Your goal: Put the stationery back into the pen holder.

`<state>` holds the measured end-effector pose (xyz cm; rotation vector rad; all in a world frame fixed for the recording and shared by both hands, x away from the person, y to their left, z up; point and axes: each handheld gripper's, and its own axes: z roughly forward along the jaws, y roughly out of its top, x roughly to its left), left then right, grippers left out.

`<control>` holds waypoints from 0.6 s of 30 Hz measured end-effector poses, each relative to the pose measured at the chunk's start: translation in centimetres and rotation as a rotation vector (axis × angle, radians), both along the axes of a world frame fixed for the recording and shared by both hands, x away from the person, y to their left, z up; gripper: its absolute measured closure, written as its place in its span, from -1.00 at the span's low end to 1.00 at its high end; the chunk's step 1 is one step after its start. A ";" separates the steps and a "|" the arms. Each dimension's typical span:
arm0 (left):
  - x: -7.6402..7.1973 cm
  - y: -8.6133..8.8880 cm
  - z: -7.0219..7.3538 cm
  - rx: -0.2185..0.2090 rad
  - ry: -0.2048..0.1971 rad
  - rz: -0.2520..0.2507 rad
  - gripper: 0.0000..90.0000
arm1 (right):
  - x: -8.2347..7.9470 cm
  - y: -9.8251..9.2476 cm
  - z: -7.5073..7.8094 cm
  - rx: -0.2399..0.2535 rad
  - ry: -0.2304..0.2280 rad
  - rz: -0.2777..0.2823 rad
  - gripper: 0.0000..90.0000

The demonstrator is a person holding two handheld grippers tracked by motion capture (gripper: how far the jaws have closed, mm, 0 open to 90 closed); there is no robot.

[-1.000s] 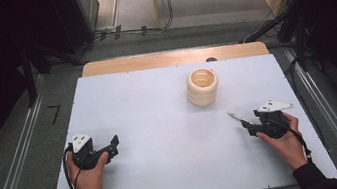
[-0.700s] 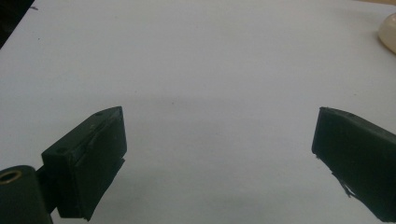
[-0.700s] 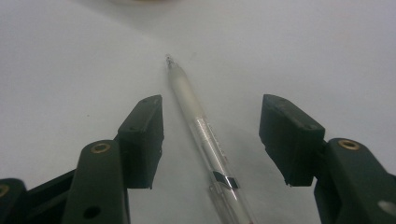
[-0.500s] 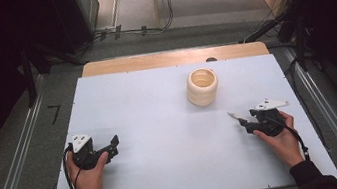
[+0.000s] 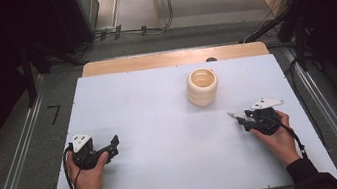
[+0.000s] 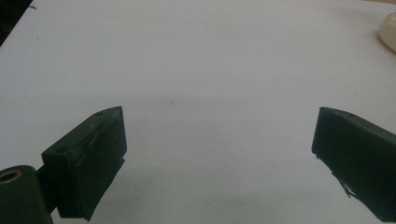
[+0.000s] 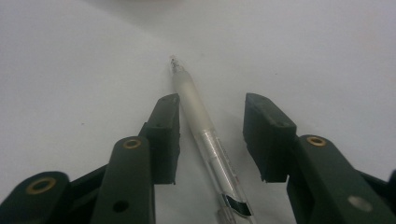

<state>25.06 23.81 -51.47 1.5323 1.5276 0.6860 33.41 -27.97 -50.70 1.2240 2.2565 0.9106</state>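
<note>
White board (image 5: 163,140) carries everything: from the high view, my left gripper (image 5: 111,146) rests near its left edge toward the near corner, and my right gripper (image 5: 239,119) sits near the right edge. A cream ribbed holder (image 5: 202,87) stands upright toward the far edge, right of the middle, well apart from both tools. A pen (image 5: 233,115) pokes out ahead of the right tool, its tip aimed toward the board's middle.

From the left gripper view, my left tongs are spread wide with nothing but bare board between the jaws; the holder's edge (image 6: 388,30) peeks in at the far right.

From the right gripper view, the pen (image 7: 205,140) lies flat on the board between my jaws, which stand apart. The left jaw sits just beside the barrel, while the right one is clear of it, so I am not gripping it.

I judge the pen light, stiff and smooth, likely to roll or pivot if pinched near one end. Its frosted barrel, around mid-length, looks the best place to take hold.
</note>
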 end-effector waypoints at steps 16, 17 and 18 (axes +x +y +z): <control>0.0 0.0 0.0 0.000 0.000 -0.004 -0.91 | 0.0 -0.1 0.0 0.001 0.031 0.027 0.58; 0.0 0.0 0.0 -0.001 -0.001 -0.004 -0.91 | 0.1 -0.1 0.0 0.004 0.037 0.025 0.60; 0.0 0.0 0.0 0.000 -0.002 -0.004 -0.91 | 0.1 -0.2 0.1 0.005 0.039 0.024 0.60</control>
